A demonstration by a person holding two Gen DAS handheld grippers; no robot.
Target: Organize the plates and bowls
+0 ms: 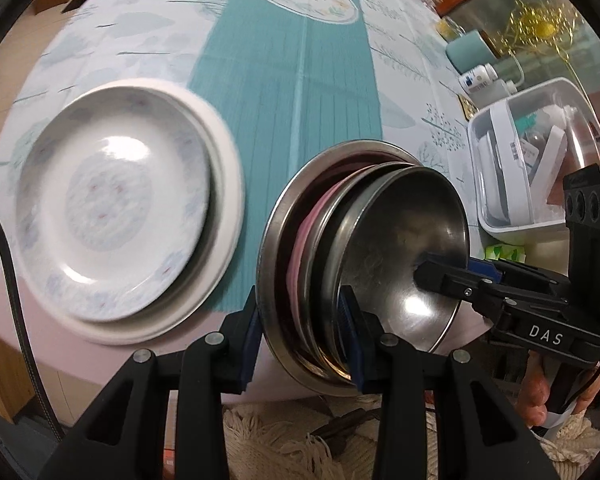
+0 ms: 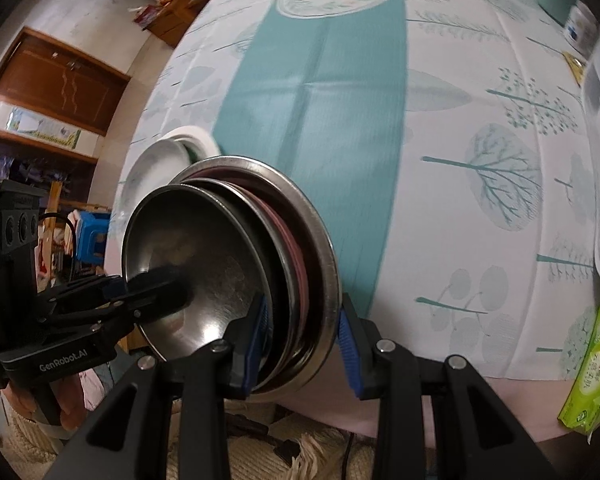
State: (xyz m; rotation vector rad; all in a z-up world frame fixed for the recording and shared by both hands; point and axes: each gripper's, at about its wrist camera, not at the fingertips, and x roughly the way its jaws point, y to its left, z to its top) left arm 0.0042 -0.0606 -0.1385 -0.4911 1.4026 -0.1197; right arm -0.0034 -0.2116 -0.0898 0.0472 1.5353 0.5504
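Left wrist view: table (image 1: pixel 292 92), teal-and-white leaf-print cloth. Glossy white ceramic plates (image 1: pixel 120 208), two stacked, lie flat at left. Nested steel bowl stack (image 1: pixel 364 256), round, pink layer inside, held on edge at table's near edge. Left tool (image 1: pixel 304 344) and right tool (image 2: pixel 300 348) both clamp stack rims.

We see glossy glazed ceramic plates (image 1: pixel 112 208), shiny brushed steel bowls (image 1: pixel 404 248) nested with scuffed metal sheen, and a smooth printed tablecloth (image 1: pixel 292 92).
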